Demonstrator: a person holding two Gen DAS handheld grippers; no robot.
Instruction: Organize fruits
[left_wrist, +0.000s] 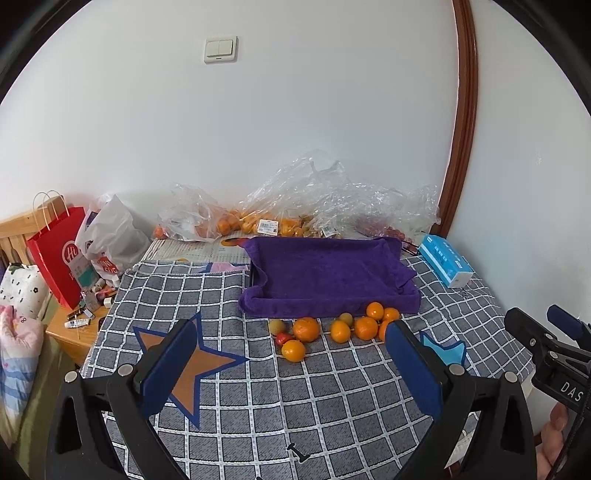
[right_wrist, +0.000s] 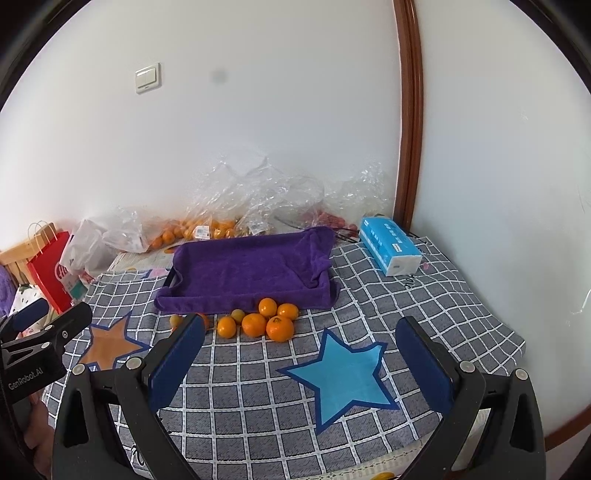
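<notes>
Fruit sits loose on the checked cloth of the table (left_wrist: 332, 406): from the left, a red paper bag (left_wrist: 55, 254), then a cluster of oranges (left_wrist: 343, 326) just in front of a tray draped in purple towel (left_wrist: 325, 273), then a blue tissue box (left_wrist: 445, 264). Left hand-held gripper (left_wrist: 291, 365) and right hand-held gripper (right_wrist: 301, 363) both hover spread wide, empty, well short of the oranges.

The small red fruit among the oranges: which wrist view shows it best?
The left wrist view: the small red fruit lies in the open, touching oranges. In the right wrist view it cannot be seen; the claw's left finger covers that end of the cluster.
</notes>
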